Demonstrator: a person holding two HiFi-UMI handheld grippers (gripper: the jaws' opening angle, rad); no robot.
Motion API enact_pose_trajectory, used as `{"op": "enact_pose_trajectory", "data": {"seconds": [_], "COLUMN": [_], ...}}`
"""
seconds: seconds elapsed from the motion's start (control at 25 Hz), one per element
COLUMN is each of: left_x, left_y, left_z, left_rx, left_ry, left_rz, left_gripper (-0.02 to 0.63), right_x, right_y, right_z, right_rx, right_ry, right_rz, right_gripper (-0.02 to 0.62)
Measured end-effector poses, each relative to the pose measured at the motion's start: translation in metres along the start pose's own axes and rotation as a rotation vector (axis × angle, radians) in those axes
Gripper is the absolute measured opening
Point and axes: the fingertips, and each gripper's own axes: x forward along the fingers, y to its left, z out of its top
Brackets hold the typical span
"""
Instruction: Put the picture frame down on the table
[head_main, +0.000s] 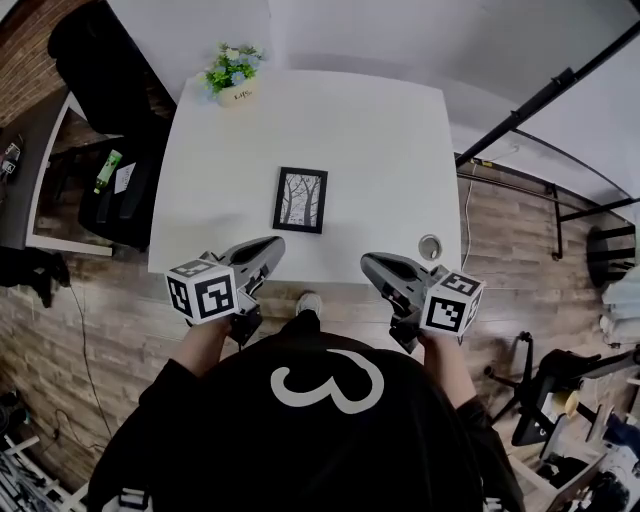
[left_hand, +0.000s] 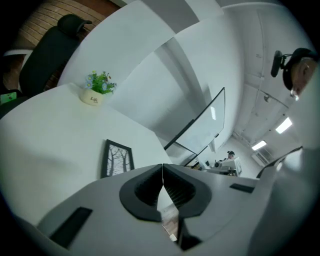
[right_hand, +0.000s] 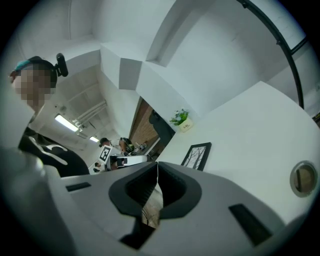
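The white square table (head_main: 380, 140) carried little. A small cream pot of green and pale blue flowers (head_main: 233, 78) (left_hand: 95, 92) (right_hand: 182, 120) stood in its far left corner, at about eleven o'clock from the black-framed picture of bare trees (head_main: 300, 200) (left_hand: 117, 159) (right_hand: 197, 156). That picture lay flat near the middle of the top, a little toward the near edge. A round grey cable grommet (head_main: 430, 247) (right_hand: 303, 177) sat in the top at four o'clock from the frame, close to the near right corner. The left gripper (head_main: 268, 248) (left_hand: 162, 167) was at seven o'clock from the frame and the right gripper (head_main: 372, 265) (right_hand: 157, 167) at five o'clock. Their tips were just over the near edge, well apart from each other and from the frame. Each was clenched on nothing, its jaws pressed tip to tip. Only bare white top lay between them and the frame, and wide bare top spread at twelve and three o'clock of it. Off the left edge, at ten o'clock, stood a black office chair (head_main: 100, 50) (left_hand: 50, 50). A black metal rail (head_main: 545, 95) slanted past the far right corner, over the wood-plank floor (head_main: 520, 230).
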Motion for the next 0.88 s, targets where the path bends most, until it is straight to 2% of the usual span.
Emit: {"op": "enact_pose_trajectory", "data": {"seconds": [0.12, 0.24, 0.64, 0.88], "left_x": [-0.01, -0.019, -0.031, -0.036], "left_y": [-0.044, -0.077, -0.149, -0.186], "left_z": [-0.013, -0.027, -0.067, -0.081], "left_rx": [0.028, 0.043, 0.107, 0.16], "left_ry": [0.001, 0.003, 0.028, 0.036], "left_rz": [-0.105, -0.163, -0.247, -0.294], "left_gripper": [0.015, 0.015, 0.015, 0.015], "right_x": [-0.009, -0.021, -0.066, -0.092], "right_y": [0.032, 0.058, 0.107, 0.128], "right_z": [-0.012, -0.021, -0.049, -0.053], "right_rx": [-0.035, -0.095, -0.172, -0.202], "right_ry": [0.025, 0.029, -0.033, -0.09], "right_rz": [0.07, 0.126, 0.181, 0.186], "right_gripper": [0.023, 0.023, 0.023, 0.023]}}
